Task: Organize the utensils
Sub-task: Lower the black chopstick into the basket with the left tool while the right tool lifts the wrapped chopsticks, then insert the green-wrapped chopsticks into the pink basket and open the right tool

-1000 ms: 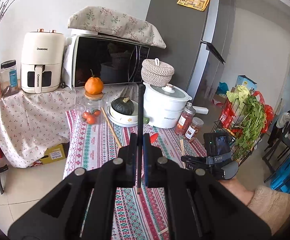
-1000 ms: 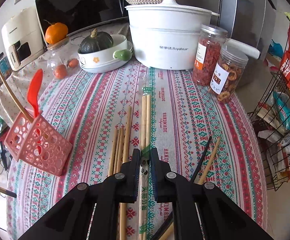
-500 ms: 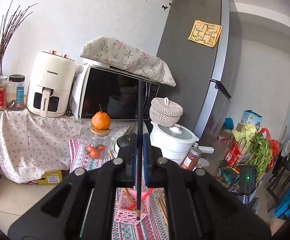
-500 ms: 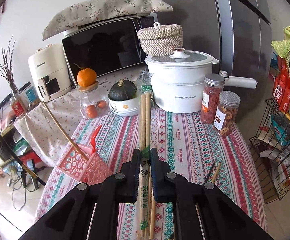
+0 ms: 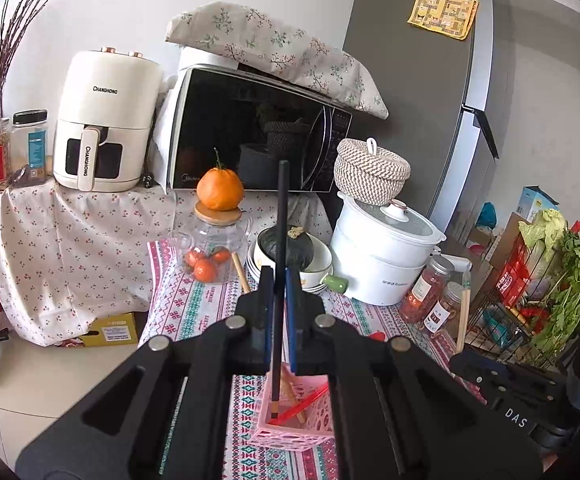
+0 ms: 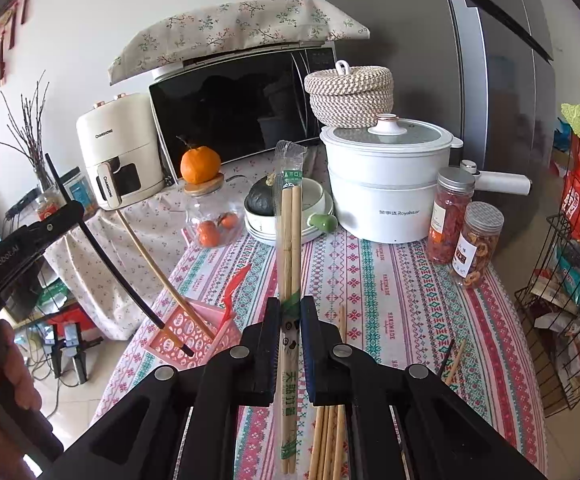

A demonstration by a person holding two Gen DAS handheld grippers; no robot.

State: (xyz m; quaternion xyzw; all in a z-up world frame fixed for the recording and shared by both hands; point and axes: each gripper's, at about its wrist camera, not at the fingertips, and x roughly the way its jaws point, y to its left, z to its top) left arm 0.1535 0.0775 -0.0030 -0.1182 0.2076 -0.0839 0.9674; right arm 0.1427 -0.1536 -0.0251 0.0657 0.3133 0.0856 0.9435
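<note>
The left gripper (image 5: 278, 312) had its fingers clamped on a black chopstick (image 5: 280, 240), whose lower tip dipped into the pink basket (image 5: 290, 428) on the tabletop (image 6: 390, 292). Inside that basket a red spoon (image 6: 234, 284) and a wooden chopstick (image 6: 158, 264) leaned. The right gripper (image 6: 290, 332) hovered just right of the basket, fingers clamped on a wrapped pair of bamboo chopsticks (image 6: 290, 240) held upright. More loose chopsticks (image 6: 330, 432) lay on the tabletop right of the basket, beneath that gripper.

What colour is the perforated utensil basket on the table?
Pink; the perforated plastic basket shows best in the right wrist view.
</note>
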